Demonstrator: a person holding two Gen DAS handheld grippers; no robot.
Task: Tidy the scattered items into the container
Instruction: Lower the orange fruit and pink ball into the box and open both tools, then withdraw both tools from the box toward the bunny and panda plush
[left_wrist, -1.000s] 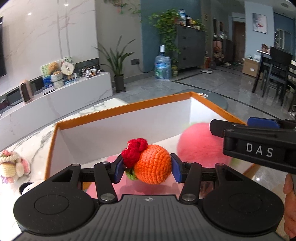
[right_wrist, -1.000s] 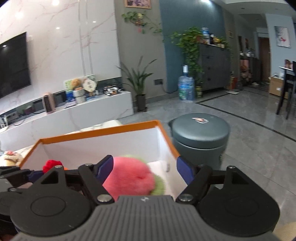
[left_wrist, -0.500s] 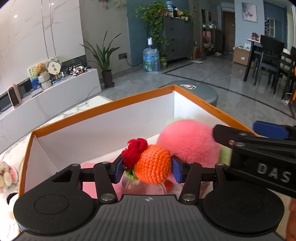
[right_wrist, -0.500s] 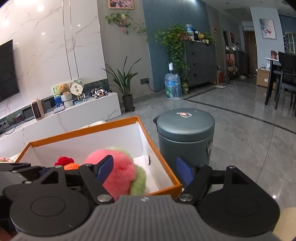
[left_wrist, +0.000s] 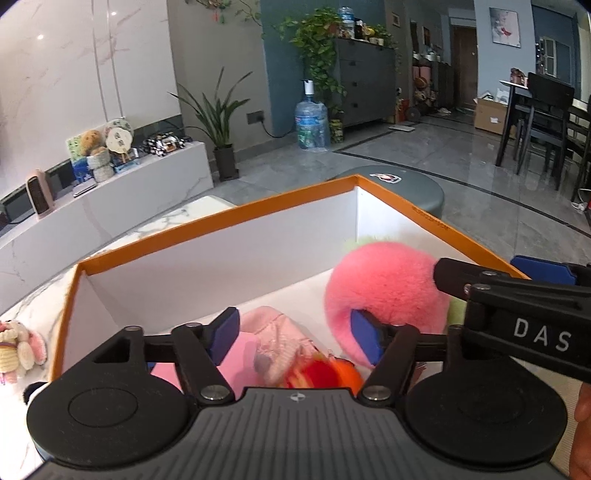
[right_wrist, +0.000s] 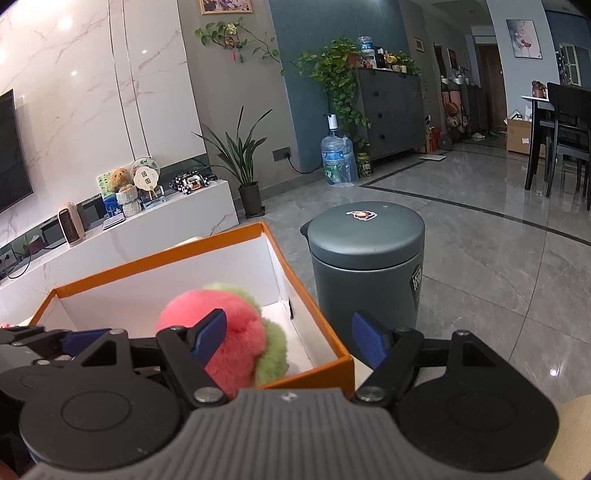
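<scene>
Left gripper (left_wrist: 295, 334) hangs over the near half of the orange-rimmed white box (left_wrist: 207, 221), blue pads (left_wrist: 225, 330) spread wide with nothing between them. Below that gap, on the box floor, lies the crocheted orange toy (left_wrist: 338, 373) with its red top, blurred, right against a pale pink knitted piece (left_wrist: 277, 339) on a flat pink sheet (left_wrist: 240, 354). To the right in the box sits the big pink fluffy ball (left_wrist: 384, 280), a green fringe peeking round its edges.

Over on the right wrist view, the right gripper (right_wrist: 288, 334) is also wide apart and holds nothing, poised at the near right corner of the box (right_wrist: 166, 258). The fluffy ball (right_wrist: 218, 321) shows pink in front and green behind, resting near the right wall. Just beyond the box on the right stands a dark green lidded bin (right_wrist: 365, 266) on the grey floor.

Outside the box on the far left, a small cream and pink plush (left_wrist: 18, 349) lies on the marble tabletop (left_wrist: 33, 299), and a black and white bit of another toy (left_wrist: 33, 387) pokes out nearer the camera.
</scene>
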